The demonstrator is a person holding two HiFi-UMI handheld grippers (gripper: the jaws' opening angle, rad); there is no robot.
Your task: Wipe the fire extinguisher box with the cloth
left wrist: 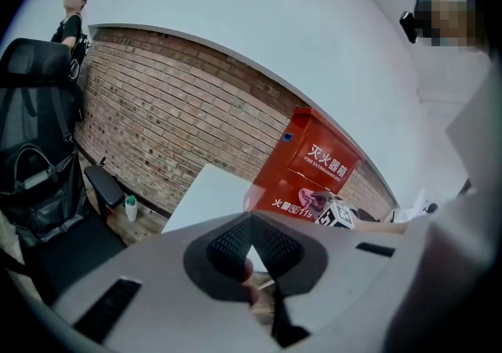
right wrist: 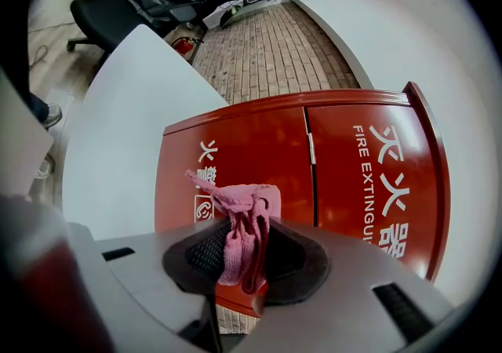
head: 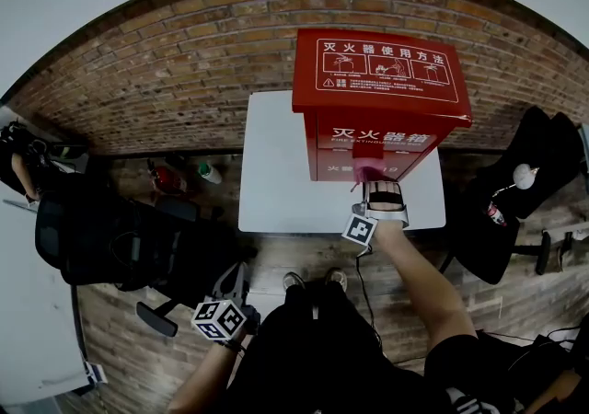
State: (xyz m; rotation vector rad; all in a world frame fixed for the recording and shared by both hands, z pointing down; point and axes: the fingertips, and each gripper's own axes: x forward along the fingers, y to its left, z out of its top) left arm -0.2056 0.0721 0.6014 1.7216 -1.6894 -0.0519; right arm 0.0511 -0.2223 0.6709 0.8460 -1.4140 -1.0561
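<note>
A red fire extinguisher box [head: 382, 99] with white lettering stands at the back right of a white table [head: 276, 173]. My right gripper [head: 373, 184] is at the lower front of the box, shut on a pink cloth [head: 367, 169]. In the right gripper view the bunched cloth [right wrist: 243, 202] sticks out of the gripper [right wrist: 247, 226] in front of the left door of the box [right wrist: 345, 163]; I cannot tell whether it touches. My left gripper [head: 230, 297] hangs low by the person's legs, away from the table. Its pads [left wrist: 271, 245] meet with nothing between them.
A black office chair [head: 101, 237] with a bag stands left of the table. A bottle [head: 208, 173] and a red item [head: 166, 178] are on the floor by the brick wall. Dark chairs and gear [head: 515, 182] are on the right. A person [left wrist: 72, 18] stands far off.
</note>
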